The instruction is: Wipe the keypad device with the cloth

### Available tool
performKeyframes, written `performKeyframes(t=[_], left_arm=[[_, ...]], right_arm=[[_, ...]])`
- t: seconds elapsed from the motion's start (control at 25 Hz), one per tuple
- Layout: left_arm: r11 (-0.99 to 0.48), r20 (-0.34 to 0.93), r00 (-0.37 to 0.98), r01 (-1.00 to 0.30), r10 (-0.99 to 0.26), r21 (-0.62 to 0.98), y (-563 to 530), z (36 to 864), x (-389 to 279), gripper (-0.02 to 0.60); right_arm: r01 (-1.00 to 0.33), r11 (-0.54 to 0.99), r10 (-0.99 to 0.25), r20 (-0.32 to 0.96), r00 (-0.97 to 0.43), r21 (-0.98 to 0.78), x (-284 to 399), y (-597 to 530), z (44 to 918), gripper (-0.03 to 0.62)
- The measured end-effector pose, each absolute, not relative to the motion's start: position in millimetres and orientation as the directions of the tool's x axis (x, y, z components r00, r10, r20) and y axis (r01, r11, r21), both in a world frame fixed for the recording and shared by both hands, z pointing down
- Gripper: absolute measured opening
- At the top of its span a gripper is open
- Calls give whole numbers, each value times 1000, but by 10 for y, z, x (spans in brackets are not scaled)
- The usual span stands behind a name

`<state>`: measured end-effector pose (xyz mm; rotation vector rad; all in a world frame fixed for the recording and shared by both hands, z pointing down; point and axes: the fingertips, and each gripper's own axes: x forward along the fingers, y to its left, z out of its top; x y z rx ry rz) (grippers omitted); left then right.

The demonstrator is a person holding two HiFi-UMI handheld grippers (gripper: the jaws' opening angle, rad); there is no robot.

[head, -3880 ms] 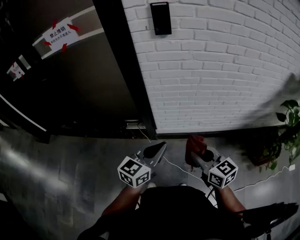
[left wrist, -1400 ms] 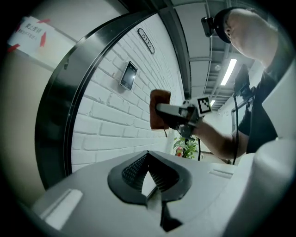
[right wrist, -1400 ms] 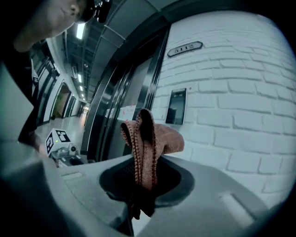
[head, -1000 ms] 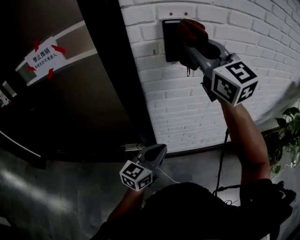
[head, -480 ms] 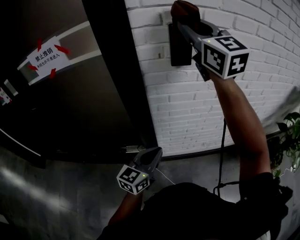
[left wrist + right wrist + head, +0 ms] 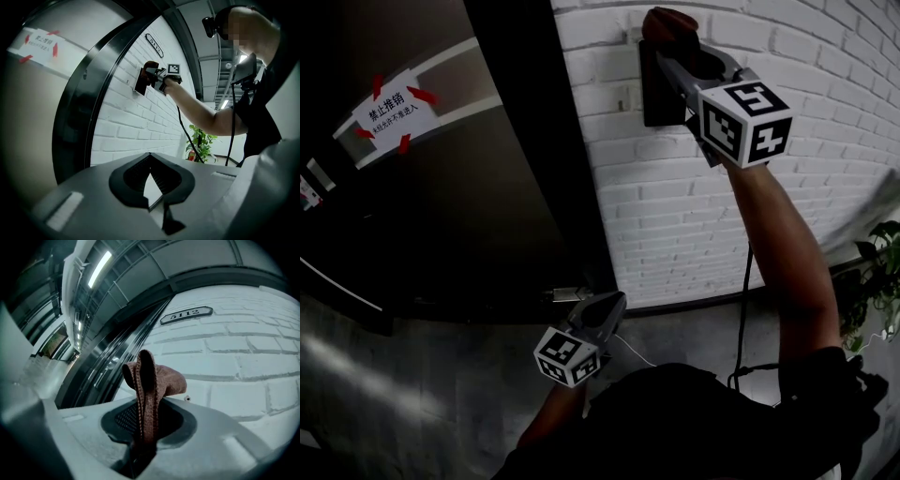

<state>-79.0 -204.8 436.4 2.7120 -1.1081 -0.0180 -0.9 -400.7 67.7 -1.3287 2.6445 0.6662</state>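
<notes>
The right tool (image 6: 673,45), clamped on the brown cloth (image 6: 668,21), holds it at the top edge of the keypad (image 6: 652,94) on the brick wall (image 6: 675,206). Wiping seems under way; next likely comes a firm downward stroke. The left tool (image 6: 614,302) hangs low, closed and empty.

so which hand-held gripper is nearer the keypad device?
Right. The right hand-held gripper, clamping the cloth, is up at the keypad device; the left hand-held gripper hangs low, well below it.
</notes>
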Motion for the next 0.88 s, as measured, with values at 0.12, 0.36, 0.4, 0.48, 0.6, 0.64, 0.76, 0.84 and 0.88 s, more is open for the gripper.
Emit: performKeyframes(t=[0.12, 0.36, 0.4, 0.48, 0.6, 0.64, 0.76, 0.84, 0.88], left_arm=[[-698, 68, 721, -687, -690, 202, -2036, 4360, -776, 17], [-703, 76, 726, -682, -683, 202, -2004, 4381, -753, 17], [-703, 78, 727, -682, -682, 203, -1998, 4384, -751, 17], [-704, 81, 730, -678, -679, 209, -1984, 4383, -746, 17], [-703, 82, 728, -680, -680, 209, -1977, 4383, -755, 17], [-701, 81, 726, -682, -683, 207, -1982, 4387, -761, 17], [-704, 86, 730, -678, -678, 213, -1972, 4392, -744, 17], [-706, 86, 733, -675, -675, 213, -1970, 4397, -737, 17], [-706, 85, 732, -676, -676, 210, -1975, 4401, -739, 17]], right_arm=[[-784, 523, -744, -271, -611, 334, -9, -4011, 787, 60], [-786, 532, -751, -254, -610, 316, 12, -4017, 975, 60], [-786, 533, -752, -251, -609, 313, 17, -4019, 1009, 60], [-788, 533, -755, -246, -608, 308, 25, -4020, 1070, 60], [-788, 535, -760, -234, -606, 305, 28, -4019, 1170, 60], [-788, 535, -762, -230, -606, 304, 30, -4019, 1205, 60], [-788, 535, -766, -218, -605, 304, 30, -4019, 1311, 60], [-788, 537, -768, -211, -604, 302, 28, -4017, 1379, 60], [-788, 538, -770, -207, -604, 300, 28, -4017, 1412, 60]])
